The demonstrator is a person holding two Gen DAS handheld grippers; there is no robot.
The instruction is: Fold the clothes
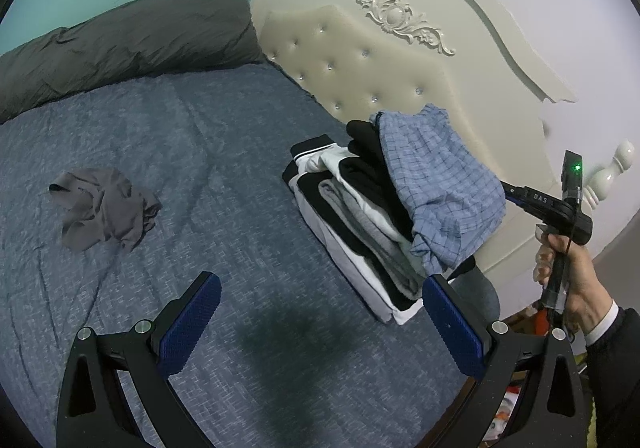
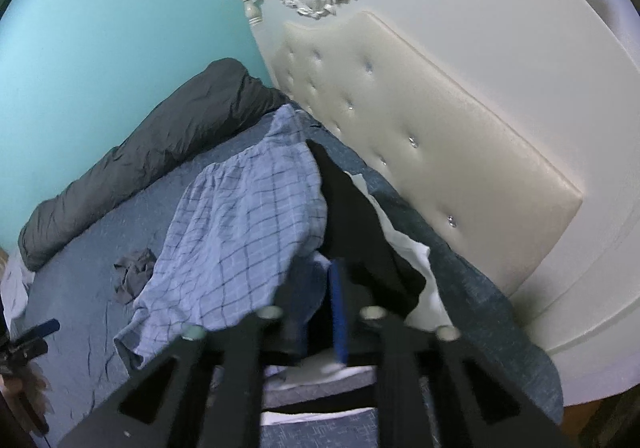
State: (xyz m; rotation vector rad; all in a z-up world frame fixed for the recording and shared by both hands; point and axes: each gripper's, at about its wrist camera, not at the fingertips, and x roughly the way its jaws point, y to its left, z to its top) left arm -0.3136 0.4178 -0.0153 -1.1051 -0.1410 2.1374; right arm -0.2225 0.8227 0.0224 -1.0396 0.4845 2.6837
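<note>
Crumpled grey garment (image 1: 105, 208) lies loose on blue bedspread (image 1: 208, 120), far left. Left gripper (image 1: 320, 322) hovers over bare bedspread, jaws spread, nothing between. Folded stack (image 1: 360, 216) near headboard (image 1: 360, 60), blue checked garment (image 1: 436, 184) on top. Right gripper (image 2: 320, 312) jaws pressed together, beside that garment's edge; grip on it unclear

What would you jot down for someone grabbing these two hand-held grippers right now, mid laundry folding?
Left gripper: open, empty, above bare blue bedspread.
Right gripper: fingers shut; the view is too blurred to say whether they pinch cloth. It sits at the near edge of the blue checked garment.
That garment lies loosely on top of the stack of folded clothes beside the headboard, not yet flat.
Done: the stack of folded pieces.
Left: probably settle the checked garment, then fold the crumpled grey garment lying alone on the bedspread.
</note>
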